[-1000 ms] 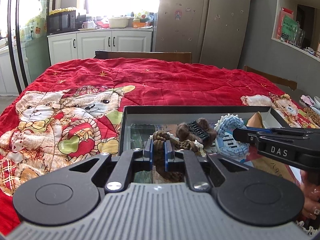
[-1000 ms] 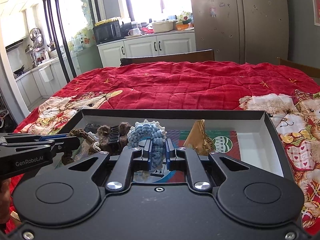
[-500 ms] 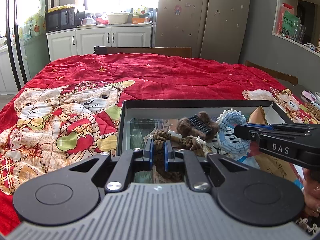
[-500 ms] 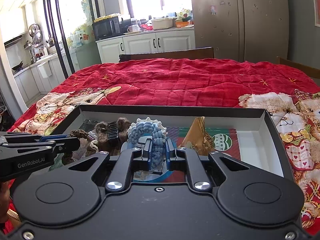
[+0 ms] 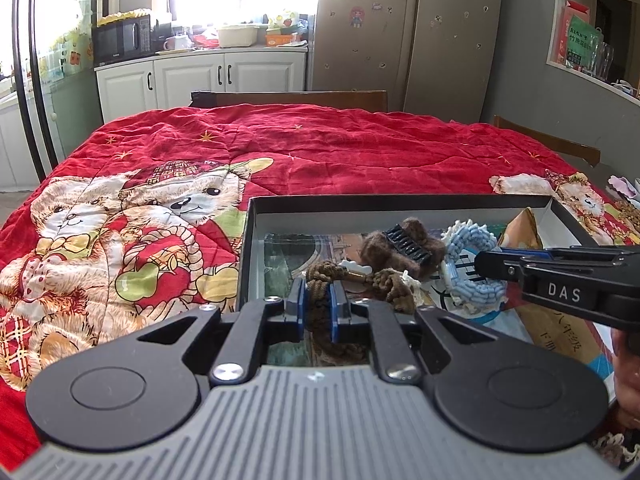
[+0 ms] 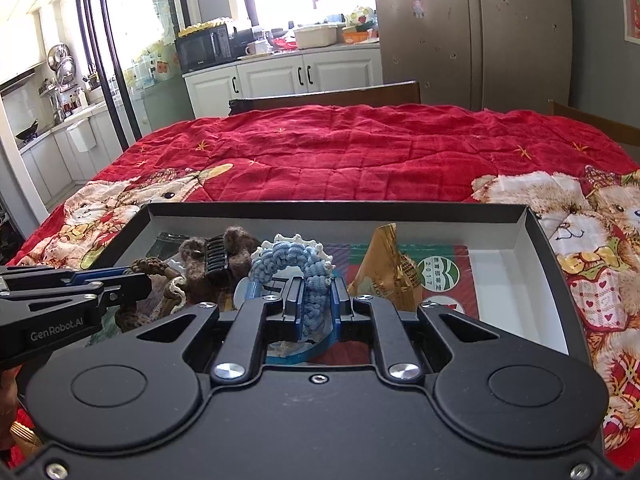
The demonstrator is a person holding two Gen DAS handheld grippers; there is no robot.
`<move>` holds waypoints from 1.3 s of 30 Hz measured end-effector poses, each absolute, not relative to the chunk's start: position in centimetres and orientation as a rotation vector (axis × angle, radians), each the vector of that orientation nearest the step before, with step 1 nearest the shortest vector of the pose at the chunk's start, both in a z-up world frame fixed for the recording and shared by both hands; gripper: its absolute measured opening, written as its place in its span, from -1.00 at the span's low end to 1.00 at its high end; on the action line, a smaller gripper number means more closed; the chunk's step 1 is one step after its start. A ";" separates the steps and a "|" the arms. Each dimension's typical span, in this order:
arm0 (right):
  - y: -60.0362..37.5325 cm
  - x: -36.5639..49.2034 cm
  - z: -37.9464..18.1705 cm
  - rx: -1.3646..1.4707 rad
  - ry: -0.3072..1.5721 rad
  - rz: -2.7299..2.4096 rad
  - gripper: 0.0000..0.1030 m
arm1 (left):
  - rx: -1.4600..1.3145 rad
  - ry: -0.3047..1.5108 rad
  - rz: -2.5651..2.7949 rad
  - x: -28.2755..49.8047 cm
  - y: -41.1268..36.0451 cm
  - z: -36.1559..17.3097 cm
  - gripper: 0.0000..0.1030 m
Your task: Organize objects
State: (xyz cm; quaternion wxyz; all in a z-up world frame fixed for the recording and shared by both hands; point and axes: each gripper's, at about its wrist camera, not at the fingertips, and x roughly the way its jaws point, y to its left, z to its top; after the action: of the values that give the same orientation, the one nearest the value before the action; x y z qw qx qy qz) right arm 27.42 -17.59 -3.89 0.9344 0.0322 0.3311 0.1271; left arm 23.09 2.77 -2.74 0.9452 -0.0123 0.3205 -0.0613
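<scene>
Over the box, left gripper pinches brown scrunchie, right gripper blue scrunchie

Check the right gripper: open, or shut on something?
Shut on the blue braided ring. The right gripper has both fingers pressed against the blue braided ring, inside the box.

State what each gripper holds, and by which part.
Left gripper: the brown braided cord, by a loop. Right gripper: the blue knitted ring, by its near rim.
</scene>
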 end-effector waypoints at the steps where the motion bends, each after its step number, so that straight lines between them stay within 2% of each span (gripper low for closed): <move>1: -17.6 27.4 -3.9 0.065 0.678 0.260 -0.71 | -0.025 0.653 -0.125 23.1 2.8 -2.8 -0.67; 3: -17.6 27.4 -3.9 0.060 0.679 0.259 -0.70 | -0.025 0.653 -0.125 23.1 2.8 -2.7 -0.62; 4: -17.5 27.4 -3.9 0.059 0.680 0.259 -0.69 | -0.024 0.652 -0.124 23.1 2.8 -2.7 -0.47; 7: -17.6 27.4 -3.9 0.060 0.682 0.256 -0.68 | -0.026 0.647 -0.121 23.1 2.8 -2.7 -0.24; 12: -17.6 27.4 -3.9 0.065 0.685 0.251 -0.64 | -0.022 0.635 -0.115 22.9 2.9 -2.5 -0.23; 16: -17.6 27.3 -3.8 0.065 0.674 0.248 -0.41 | -0.014 0.629 -0.116 22.8 2.7 -2.3 -0.13; 19: -17.6 27.2 -3.7 0.060 0.665 0.248 -0.33 | -0.013 0.626 -0.120 22.7 2.6 -2.2 -0.02; 22: -17.6 27.1 -3.6 0.058 0.660 0.247 -0.32 | -0.007 0.617 -0.117 22.5 2.5 -2.2 0.04; 39: -18.4 26.0 -2.7 0.078 0.603 0.229 -0.32 | -0.008 0.578 -0.131 21.3 2.3 -1.0 0.15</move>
State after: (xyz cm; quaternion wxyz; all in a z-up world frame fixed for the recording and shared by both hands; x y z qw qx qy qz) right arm 26.04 -18.38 -2.74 0.9477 0.0382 0.2961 0.1127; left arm 21.31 2.32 -1.00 0.9564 -0.0037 0.2849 -0.0646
